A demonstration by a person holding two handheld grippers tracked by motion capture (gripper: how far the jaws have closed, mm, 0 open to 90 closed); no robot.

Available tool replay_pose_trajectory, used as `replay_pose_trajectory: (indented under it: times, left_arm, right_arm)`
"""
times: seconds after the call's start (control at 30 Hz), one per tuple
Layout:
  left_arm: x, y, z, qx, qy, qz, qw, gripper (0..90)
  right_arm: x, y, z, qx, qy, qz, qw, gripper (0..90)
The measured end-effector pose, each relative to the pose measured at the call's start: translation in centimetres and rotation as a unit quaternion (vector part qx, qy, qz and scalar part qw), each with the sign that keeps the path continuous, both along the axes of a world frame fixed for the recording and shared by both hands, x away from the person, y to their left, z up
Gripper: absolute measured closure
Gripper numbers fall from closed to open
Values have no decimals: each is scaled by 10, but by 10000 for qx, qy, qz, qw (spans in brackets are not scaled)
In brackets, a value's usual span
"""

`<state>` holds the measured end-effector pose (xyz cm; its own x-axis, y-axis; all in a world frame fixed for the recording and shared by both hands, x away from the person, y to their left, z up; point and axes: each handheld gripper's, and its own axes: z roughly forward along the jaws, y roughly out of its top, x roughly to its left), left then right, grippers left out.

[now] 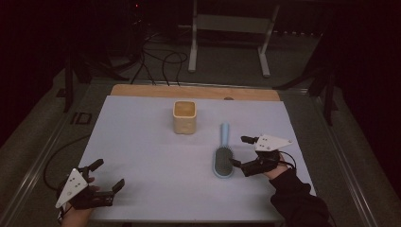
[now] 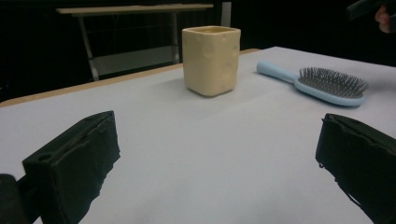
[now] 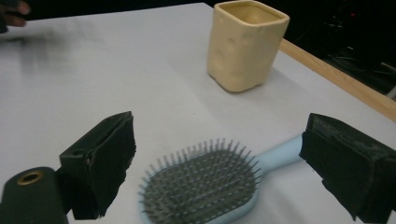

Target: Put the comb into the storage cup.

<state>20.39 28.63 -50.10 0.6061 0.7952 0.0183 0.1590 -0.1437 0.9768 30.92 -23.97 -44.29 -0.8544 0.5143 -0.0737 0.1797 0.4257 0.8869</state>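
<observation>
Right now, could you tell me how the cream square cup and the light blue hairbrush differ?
The cream square cup stands upright, open at the top; the light blue hairbrush lies flat, bristles up. The cup is blocky, the hairbrush long and slim. The open right gripper is beside the hairbrush; the cup stands apart. Both rest on the white table.

This looks like a lab or a test room, not a home. The room is dark, and only the table (image 1: 142,90) with its pale sheet (image 1: 156,161) is lit. Behind the far edge of the table, loose black cables (image 1: 161,61) lie on a grey floor (image 1: 227,75), and a bare metal frame (image 1: 231,33) stands there.
</observation>
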Motion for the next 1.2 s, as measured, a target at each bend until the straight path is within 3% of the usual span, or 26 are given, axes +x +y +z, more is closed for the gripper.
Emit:
replay_pose_trajectory:
  times: [0.6, 0.8, 1.2]
  left_arm:
    - [0, 0, 0, -5, 11, -9, 10000, 0]
    - [0, 1, 0, -12, 12, -3, 10000, 0]
    - [0, 2, 0, -43, 17, 5, 10000, 0]
  right_arm:
    - [52, 15, 0, -202, 259, -139, 9994, 98]
    - [68, 20, -2, -262, 372, -232, 9987, 154]
    - [98, 36, -10, -754, 502, -292, 9955, 338]
